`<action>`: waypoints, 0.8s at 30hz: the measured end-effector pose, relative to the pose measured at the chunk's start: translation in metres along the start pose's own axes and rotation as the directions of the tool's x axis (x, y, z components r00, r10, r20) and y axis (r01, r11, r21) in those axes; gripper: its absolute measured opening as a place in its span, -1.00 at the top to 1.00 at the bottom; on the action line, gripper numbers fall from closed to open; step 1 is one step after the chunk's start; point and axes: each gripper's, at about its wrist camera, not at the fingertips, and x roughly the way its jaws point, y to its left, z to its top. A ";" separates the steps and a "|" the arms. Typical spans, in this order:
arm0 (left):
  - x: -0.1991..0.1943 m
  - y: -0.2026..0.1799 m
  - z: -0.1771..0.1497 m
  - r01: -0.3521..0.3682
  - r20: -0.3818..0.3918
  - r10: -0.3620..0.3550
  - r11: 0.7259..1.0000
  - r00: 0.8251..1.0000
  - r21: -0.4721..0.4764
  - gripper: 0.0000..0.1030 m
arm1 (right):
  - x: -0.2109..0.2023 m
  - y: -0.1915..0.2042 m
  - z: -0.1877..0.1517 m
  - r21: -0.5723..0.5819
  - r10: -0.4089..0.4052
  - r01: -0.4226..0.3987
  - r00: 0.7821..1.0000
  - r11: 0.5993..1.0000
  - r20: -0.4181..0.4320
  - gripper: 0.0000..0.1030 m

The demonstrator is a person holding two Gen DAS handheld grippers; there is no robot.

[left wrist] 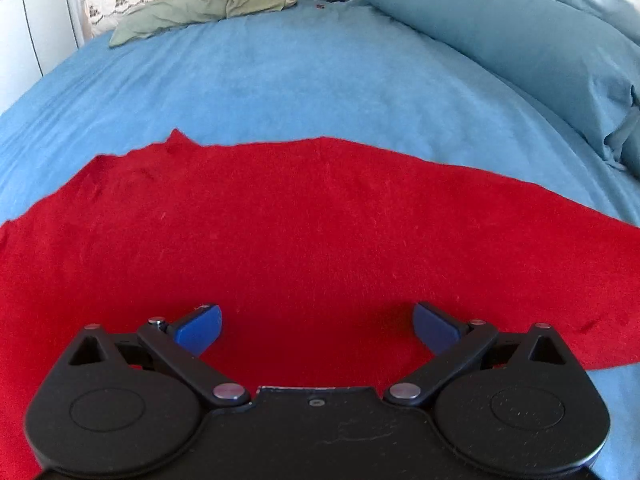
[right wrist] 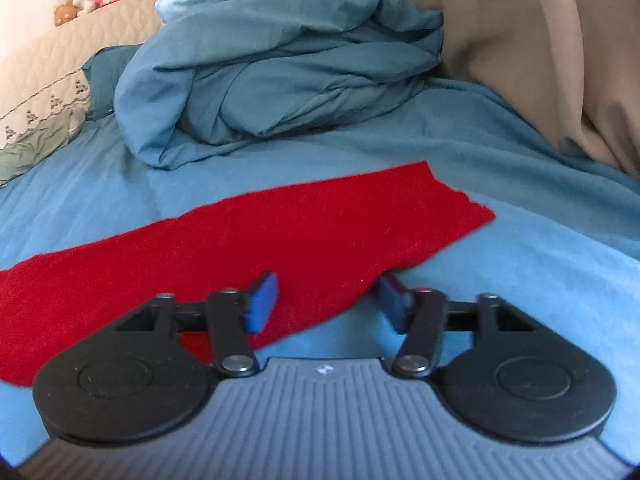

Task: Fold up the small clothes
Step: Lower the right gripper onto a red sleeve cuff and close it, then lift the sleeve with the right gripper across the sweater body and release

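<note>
Red cloth (left wrist: 312, 232) spread flat on the bed (left wrist: 280, 80), ready for folding. Left gripper (left wrist: 316, 326), jaws apart, poised above its middle; right gripper (right wrist: 326, 300), also released, straddles its near edge, apparently to pinch it.

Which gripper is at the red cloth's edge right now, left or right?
The right gripper: its open jaws straddle the near edge of the red cloth, blue sheet beside it. The left gripper hovers open over mid-cloth.
</note>
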 end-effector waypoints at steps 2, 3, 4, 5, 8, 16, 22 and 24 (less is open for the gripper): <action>0.002 -0.001 0.003 0.006 -0.017 -0.006 1.000 1.000 0.004 -1.00 | 0.004 -0.001 0.006 0.025 -0.013 0.013 1.000 1.000 0.002 0.44; 0.004 0.001 0.006 0.014 -0.031 -0.014 1.000 0.999 0.003 -1.00 | 0.006 -0.001 0.009 0.041 -0.019 0.019 1.000 0.999 0.000 0.50; 0.007 0.001 0.011 0.025 -0.040 -0.025 1.000 0.999 0.002 -1.00 | 0.008 -0.002 0.012 0.055 -0.016 0.016 1.000 0.998 -0.004 0.57; 0.007 0.005 0.015 0.039 -0.044 -0.039 0.999 0.998 -0.004 -1.00 | 0.008 -0.001 0.017 0.065 -0.010 0.010 1.000 0.998 -0.007 0.57; -0.010 0.018 0.017 0.065 0.005 -0.065 0.998 0.998 -0.004 -0.99 | -0.002 0.011 0.035 0.060 0.030 -0.031 0.999 0.998 0.021 0.58; -0.061 0.092 0.023 0.008 0.097 -0.005 0.999 0.995 -0.039 -1.00 | -0.076 0.143 0.081 -0.118 0.381 -0.367 0.913 0.923 0.144 0.59; -0.089 0.178 0.004 -0.086 0.146 0.108 0.985 0.983 -0.148 -1.00 | -0.135 0.301 0.011 -0.522 0.667 -0.558 0.745 0.645 0.027 0.59; -0.090 0.196 -0.007 -0.097 0.128 0.118 0.982 0.985 -0.162 -1.00 | -0.134 0.341 -0.036 -0.585 0.691 -0.601 0.717 0.545 -0.093 0.59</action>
